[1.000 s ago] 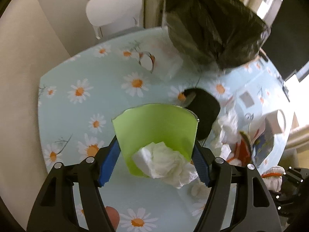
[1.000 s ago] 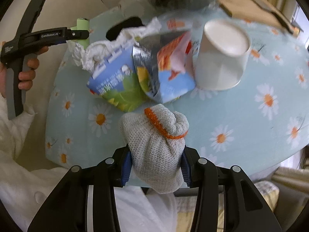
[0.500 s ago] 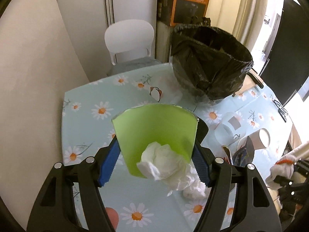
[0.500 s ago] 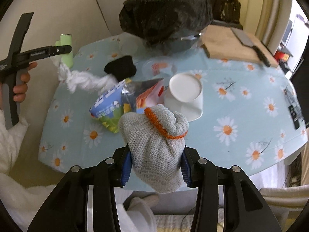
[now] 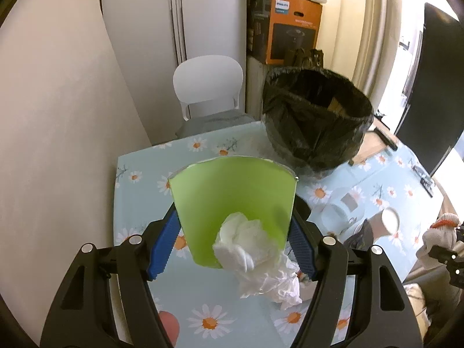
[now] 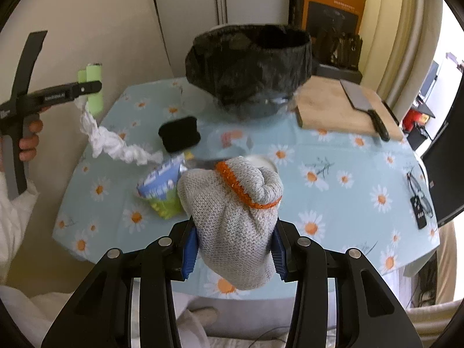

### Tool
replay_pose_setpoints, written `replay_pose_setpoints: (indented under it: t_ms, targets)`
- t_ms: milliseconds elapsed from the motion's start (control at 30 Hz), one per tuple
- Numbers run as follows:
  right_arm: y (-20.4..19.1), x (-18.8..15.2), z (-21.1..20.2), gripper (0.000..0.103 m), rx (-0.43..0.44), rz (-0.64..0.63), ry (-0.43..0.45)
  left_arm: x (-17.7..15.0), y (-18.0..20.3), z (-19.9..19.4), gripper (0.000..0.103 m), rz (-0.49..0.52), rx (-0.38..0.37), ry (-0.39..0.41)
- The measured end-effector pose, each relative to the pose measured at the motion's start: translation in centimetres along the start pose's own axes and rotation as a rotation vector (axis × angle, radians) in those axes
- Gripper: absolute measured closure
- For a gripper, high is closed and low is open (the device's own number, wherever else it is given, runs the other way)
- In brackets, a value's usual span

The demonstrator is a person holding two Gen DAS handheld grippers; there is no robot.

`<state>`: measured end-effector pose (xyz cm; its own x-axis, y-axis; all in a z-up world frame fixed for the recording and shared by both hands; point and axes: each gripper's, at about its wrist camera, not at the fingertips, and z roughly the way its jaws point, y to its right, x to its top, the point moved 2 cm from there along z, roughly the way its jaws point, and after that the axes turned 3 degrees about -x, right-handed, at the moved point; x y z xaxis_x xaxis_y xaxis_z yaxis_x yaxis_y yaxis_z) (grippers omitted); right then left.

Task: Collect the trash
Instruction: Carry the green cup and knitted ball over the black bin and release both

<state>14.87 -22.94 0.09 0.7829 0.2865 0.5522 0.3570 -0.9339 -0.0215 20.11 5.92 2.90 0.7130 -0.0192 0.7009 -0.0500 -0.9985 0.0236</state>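
Nearest the lens, the left tongs (image 5: 232,240) pinched a green cup (image 5: 232,191) between their blue pads, high above the bench (image 5: 139,203), with a wad of white tissue (image 5: 252,255) spilling from its near end. From the right wrist view that tissue trailed off the cup in a twisted rope down toward the daisy-print cloth. White lettering ran along the left tool's arm there, too small to read.

The right tongs (image 6: 233,246) were clamped on a grey knitted glove (image 6: 232,211) with an orange cuff edge, held up off the bench and blocking the view of what lay just behind it.

Behind the glove lay a crumpled blue and green carton (image 6: 159,188); its print was blurred and could not be read. A white paper cup (image 5: 387,221) rested beside it on its side. A little further sat a black sponge-like block (image 6: 179,134) and a flattened clear wrapper (image 6: 232,142) with a red mark.

To the right, spectacles (image 6: 417,191) lay near the bench edge. Further back, a wooden cutting board (image 6: 342,110) carried a cleaver (image 6: 362,107). Beside it stood the bin lined with a black bag (image 5: 316,121), mouth open, on the bench's far side.

Beyond the bench stood a white chair (image 5: 208,84), and an orange and black box (image 5: 287,26) marked PHILIPS.
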Motion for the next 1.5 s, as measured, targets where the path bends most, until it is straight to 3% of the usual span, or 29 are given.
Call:
replay_pose_setpoints:
  t_ms: [500, 800, 1233, 1500]
  targets:
    - [2.6, 9.2, 0.7, 0.064, 0.038, -0.045, 0.082, 6.1, 3.3, 0.7, 0.034, 0.079, -0.054, 0.097]
    - [3.2, 14.8, 2.6, 0.064, 0.026, -0.092, 0.073, 9.5, 5.4, 4.8, 0.034, 0.169, -0.116, 0.076]
    - [3.4, 19.6, 4.9, 0.064, 0.022, -0.135, 0.059, 13.1, 5.8, 7.8, 0.034, 0.119, -0.168, 0.052]
    - [4.5, 22.3, 6.0, 0.064, 0.042, -0.146, 0.063, 15.2, 7.7, 9.0, 0.034, 0.158, -0.176, 0.063]
